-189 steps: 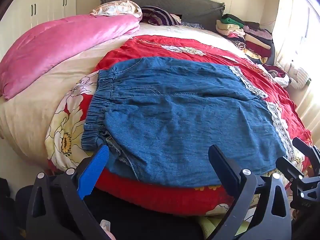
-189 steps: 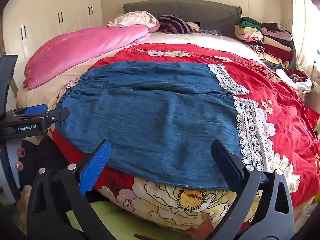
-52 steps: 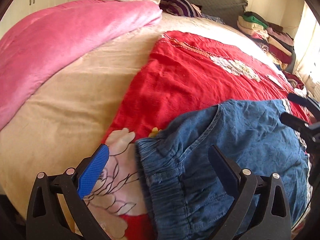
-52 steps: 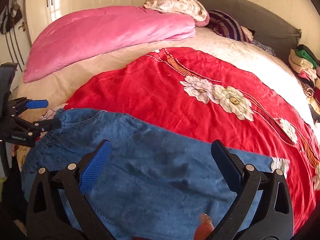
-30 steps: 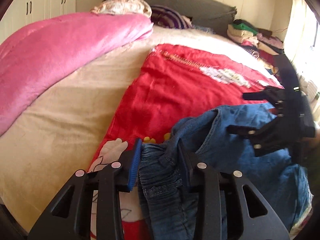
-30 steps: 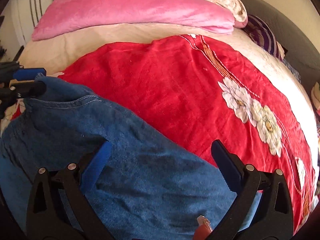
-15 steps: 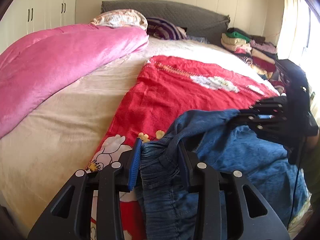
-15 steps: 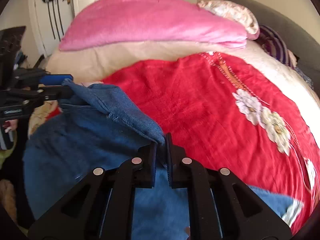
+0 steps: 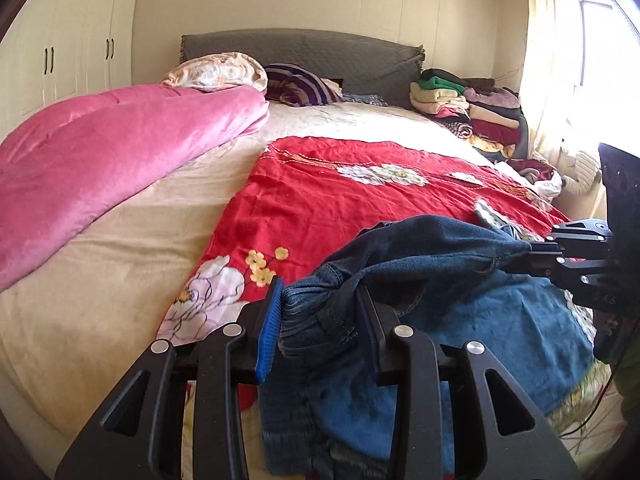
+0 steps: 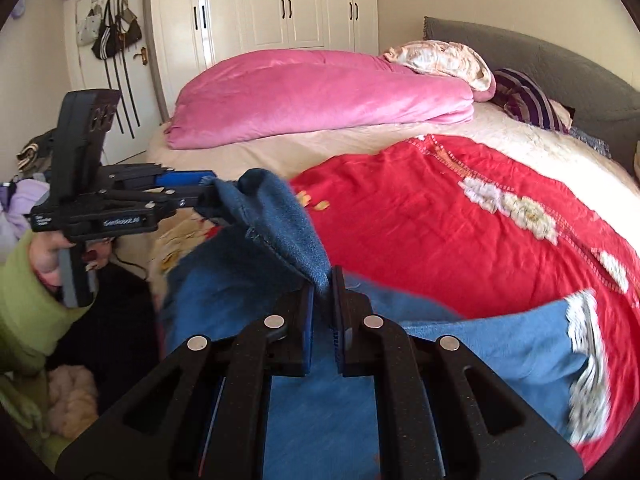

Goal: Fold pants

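Two tools clamped on the pants (image 9: 460, 320) | left tool (image 9: 320, 312) grips the gathered waistband | right tool (image 10: 322, 304) pinches a folded edge | pants lifted along that edge, the rest lying on the red blanket (image 9: 340, 196) on the bed (image 9: 120, 260)

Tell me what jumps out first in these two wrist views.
The blue denim pants, lifted off the red floral bedspread near the bed's foot, stretched between both tongs: the left tongs clamp the bunched waistband, the right tongs pinch a fabric edge. A big pink duvet lies behind.
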Available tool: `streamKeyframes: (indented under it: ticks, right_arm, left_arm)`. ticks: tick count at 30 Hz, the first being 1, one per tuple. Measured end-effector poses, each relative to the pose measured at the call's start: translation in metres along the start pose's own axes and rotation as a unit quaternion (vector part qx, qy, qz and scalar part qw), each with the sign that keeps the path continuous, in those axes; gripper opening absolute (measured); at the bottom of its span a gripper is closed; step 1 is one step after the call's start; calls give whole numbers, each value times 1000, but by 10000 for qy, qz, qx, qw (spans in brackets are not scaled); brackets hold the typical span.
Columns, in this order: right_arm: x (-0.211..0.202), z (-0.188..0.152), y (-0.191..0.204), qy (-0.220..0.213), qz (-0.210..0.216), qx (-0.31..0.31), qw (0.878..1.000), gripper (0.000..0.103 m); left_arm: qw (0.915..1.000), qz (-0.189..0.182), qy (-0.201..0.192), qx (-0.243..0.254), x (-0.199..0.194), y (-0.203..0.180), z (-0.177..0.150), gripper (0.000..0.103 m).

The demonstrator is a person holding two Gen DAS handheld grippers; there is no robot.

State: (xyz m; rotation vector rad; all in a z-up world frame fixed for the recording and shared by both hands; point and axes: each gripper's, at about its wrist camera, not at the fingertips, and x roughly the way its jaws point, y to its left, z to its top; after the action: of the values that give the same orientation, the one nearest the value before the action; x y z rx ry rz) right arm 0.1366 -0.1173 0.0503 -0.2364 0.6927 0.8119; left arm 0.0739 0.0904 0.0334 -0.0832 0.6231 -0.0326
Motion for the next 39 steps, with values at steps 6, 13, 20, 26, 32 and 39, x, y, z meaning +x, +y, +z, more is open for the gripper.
streamKeyframes:
  ticks: [6, 13, 20, 26, 32, 39]
  right_arm:
    - [-10, -28, 33, 283, 91, -25, 9996, 4]
    - [-1, -61, 66, 690, 389, 3, 9969, 4]
    - [20, -78, 81, 965, 453, 10, 9943, 4]
    - [21, -79, 89, 987, 500, -151, 9937, 4]
    - [28, -86, 93, 1107, 578, -167, 9920, 5]
    - [37, -94, 100, 1231, 588, -284, 9902, 7]
  left_arm:
    - [9997, -187, 158, -11, -20, 3, -22, 33]
    - [9987, -95, 500, 11, -25, 5, -50, 36]
    - [9959, 43, 891, -161, -24, 19, -76, 37]
    - [9942, 124, 1027, -299, -33, 34, -83, 49]
    - [9950, 287, 700, -653, -63, 48, -75, 48]
    - [9981, -144, 581, -127, -45, -3, -45, 44]
